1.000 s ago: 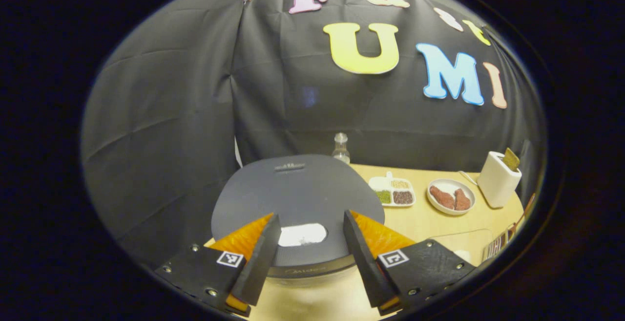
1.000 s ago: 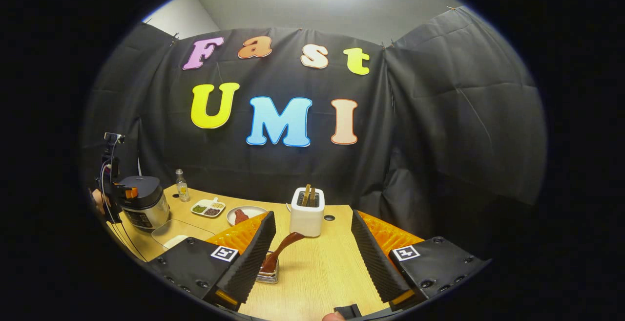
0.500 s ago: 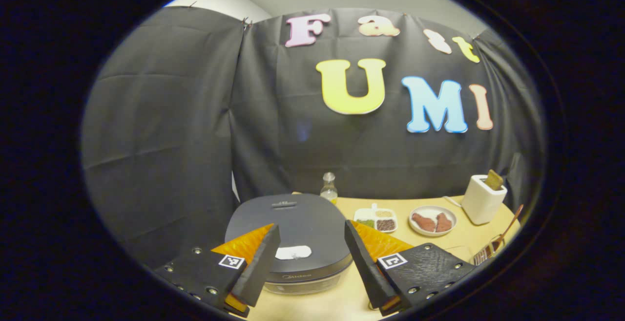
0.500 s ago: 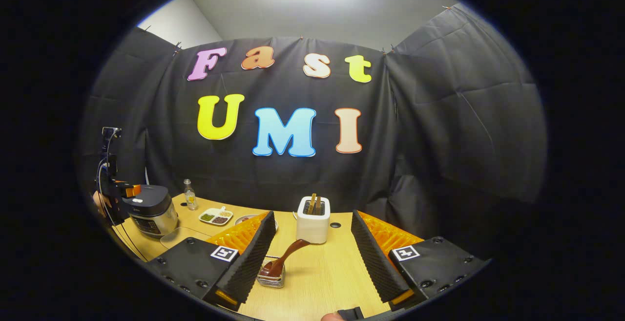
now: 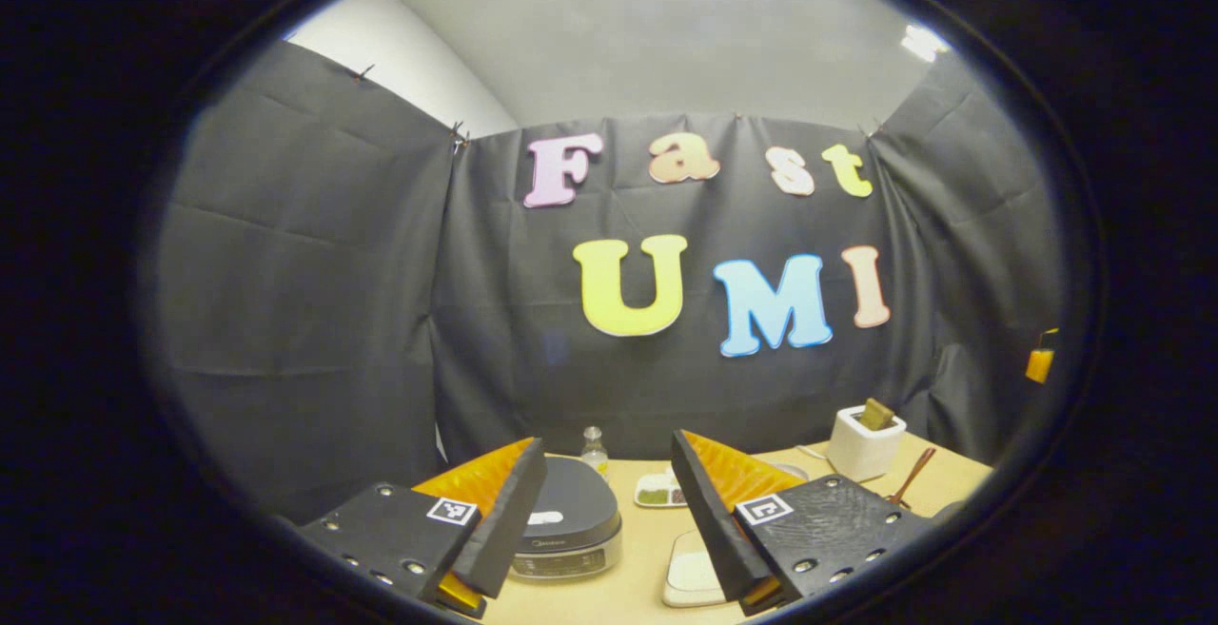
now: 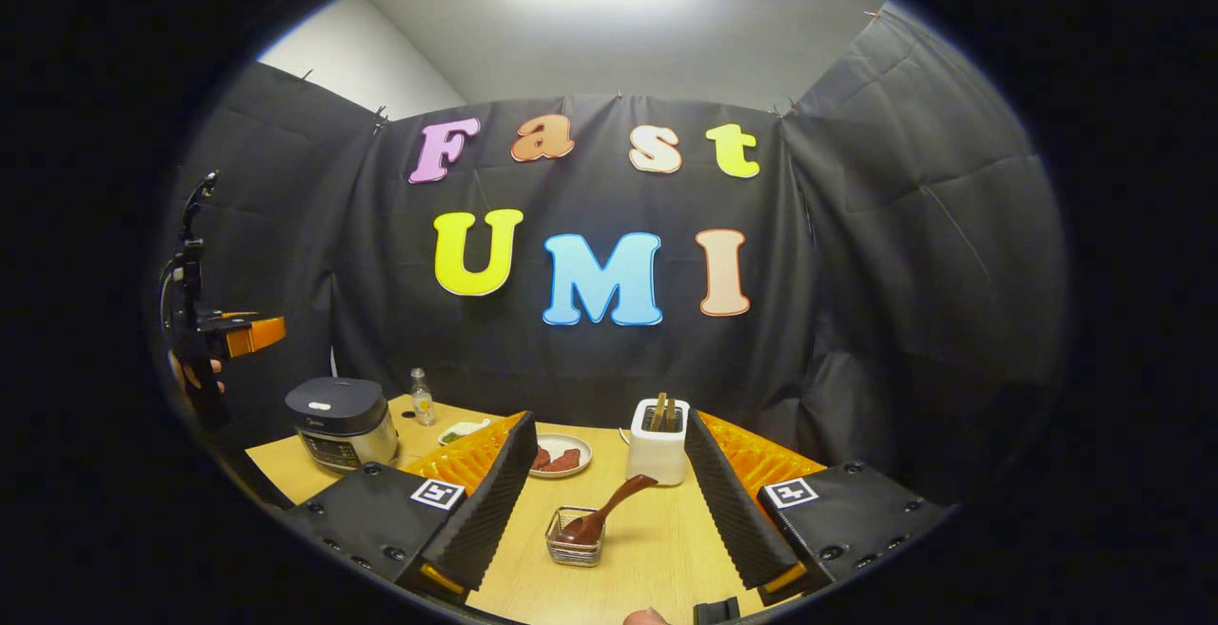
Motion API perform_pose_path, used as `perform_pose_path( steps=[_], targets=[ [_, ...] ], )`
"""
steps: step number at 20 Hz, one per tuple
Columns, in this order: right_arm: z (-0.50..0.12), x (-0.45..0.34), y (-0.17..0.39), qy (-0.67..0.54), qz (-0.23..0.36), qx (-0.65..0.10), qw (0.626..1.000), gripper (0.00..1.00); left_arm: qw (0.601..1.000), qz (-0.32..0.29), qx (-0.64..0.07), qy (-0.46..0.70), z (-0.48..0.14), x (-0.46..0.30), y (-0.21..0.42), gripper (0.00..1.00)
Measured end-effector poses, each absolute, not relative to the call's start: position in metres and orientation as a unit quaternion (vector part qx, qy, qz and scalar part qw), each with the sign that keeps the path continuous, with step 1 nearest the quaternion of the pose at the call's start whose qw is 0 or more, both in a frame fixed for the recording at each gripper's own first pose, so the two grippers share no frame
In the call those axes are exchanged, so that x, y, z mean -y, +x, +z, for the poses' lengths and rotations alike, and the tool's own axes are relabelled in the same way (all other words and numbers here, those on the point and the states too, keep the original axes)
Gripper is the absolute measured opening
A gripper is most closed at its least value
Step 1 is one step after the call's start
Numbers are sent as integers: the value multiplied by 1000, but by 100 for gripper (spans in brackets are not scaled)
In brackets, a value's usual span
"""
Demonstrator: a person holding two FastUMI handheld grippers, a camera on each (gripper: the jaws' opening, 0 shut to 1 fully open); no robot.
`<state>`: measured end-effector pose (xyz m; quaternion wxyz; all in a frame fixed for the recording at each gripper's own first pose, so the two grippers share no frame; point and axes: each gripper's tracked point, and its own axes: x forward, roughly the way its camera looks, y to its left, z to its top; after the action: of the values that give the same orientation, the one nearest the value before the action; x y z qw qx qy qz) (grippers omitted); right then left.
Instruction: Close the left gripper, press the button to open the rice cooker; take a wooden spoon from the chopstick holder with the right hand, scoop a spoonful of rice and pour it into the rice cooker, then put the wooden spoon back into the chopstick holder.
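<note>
The dark rice cooker (image 5: 566, 530) stands on the wooden table with its lid down. My left gripper (image 5: 607, 473) hangs open well above and behind it, with nothing between its fingers. A shallow container of white rice (image 5: 693, 573) lies beside the cooker. In the right gripper view, a wooden spoon (image 6: 609, 511) leans in the wire chopstick holder (image 6: 575, 549), below my open right gripper (image 6: 610, 454). The cooker (image 6: 343, 420) sits at the far left of that view, with the left gripper (image 6: 233, 335) raised above it in a hand (image 6: 195, 373).
A white toaster (image 6: 658, 439), a plate of meat (image 6: 557, 458), a divided dish of grains (image 6: 461, 431) and a small bottle (image 6: 419, 397) stand along the back of the table (image 6: 657, 549). Black cloth walls close in the booth.
The left gripper has lifted up and back from just over the cooker lid, so the cooker now looks small. The right gripper has also risen a little. Both stay open.
</note>
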<state>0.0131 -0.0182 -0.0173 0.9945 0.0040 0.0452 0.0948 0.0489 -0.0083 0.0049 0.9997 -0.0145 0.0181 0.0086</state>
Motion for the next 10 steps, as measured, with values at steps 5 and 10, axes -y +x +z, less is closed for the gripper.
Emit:
perform_pose_path(
  steps=[5, 10],
  targets=[
    [-5, -4, -6, 20, 87, -35, 995, 99, 1000, -14, -2, -12, 19, 5, 8, 82],
    [0, -17, -24, 30, 75, -26, 996, 98, 999, -26, 3, -23, 23, -7, -13, 82]
  ],
)
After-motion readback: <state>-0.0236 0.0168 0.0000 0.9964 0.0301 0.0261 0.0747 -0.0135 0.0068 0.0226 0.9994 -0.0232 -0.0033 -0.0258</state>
